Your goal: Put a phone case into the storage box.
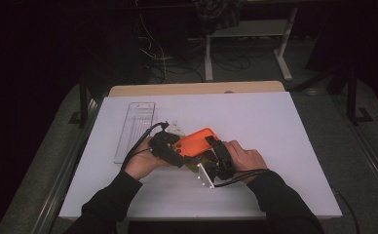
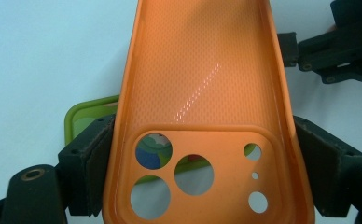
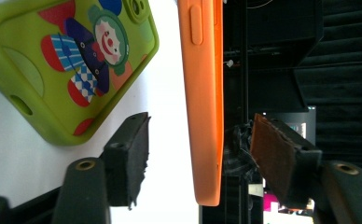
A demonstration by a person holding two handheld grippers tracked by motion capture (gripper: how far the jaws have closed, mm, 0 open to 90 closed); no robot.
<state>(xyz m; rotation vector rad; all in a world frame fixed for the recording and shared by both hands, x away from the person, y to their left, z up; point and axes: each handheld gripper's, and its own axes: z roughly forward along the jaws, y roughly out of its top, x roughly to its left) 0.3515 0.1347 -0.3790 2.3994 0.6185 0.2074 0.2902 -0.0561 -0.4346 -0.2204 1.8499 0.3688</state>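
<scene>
An orange phone case point(image 1: 197, 141) is held above the white table, tilted, with its inner side up. My left gripper point(image 1: 179, 148) is shut on its camera-hole end point(image 2: 200, 140), a pad pressed to each long edge. My right gripper point(image 1: 215, 146) is at the other end. Its jaws straddle the case's edge point(image 3: 205, 116) with a gap on both sides, so it is open point(image 3: 202, 140). A green phone case point(image 3: 72, 60) printed with a clown lies flat on the table under the orange one point(image 2: 86, 116) point(image 1: 194, 167).
A clear plastic tray point(image 1: 136, 129) lies at the left of the white table top point(image 1: 274, 126), with a small clear piece point(image 1: 176, 127) beside it. Beyond the wooden far edge point(image 1: 197, 88) are dark floor, cables and desk legs.
</scene>
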